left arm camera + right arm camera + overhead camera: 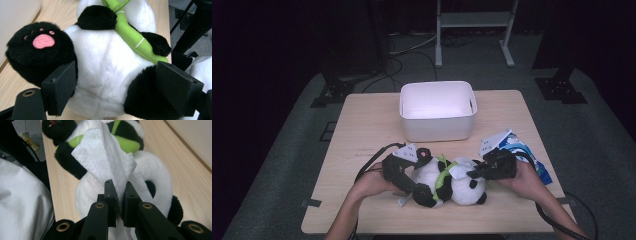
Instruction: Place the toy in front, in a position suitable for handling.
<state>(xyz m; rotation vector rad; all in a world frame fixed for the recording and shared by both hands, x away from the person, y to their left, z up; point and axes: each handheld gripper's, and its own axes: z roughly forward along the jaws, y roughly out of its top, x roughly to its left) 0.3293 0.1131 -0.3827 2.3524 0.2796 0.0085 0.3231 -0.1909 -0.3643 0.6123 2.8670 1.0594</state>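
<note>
A toy panda (pixel 447 182) lies on its back on the near part of the wooden table (pixel 362 130), between the person's two hands. The job looks like wiping the panda with a white tissue (pixel 110 162), and it seems to be in the middle: the tissue is already picked up and sits against the panda's white head, but I cannot tell how much has been wiped. The left gripper (pixel 404 175) is at the panda's left end. Its jaws are spread wide, one on each side of the panda's lower body, pressing into the fur near the black legs, so it looks like it is holding the toy steady. A green bamboo stick (pixel 132 35) lies across the panda's tummy. The right gripper (pixel 119 192) is at the panda's right end, with its jaws pinched nearly together on the tissue. The tissue sticks up from the jaws, right over the head. A white bin (pixel 438 111) stands farther back on the table. A blue and white pack (pixel 517 147) lies near the right hand.
</note>
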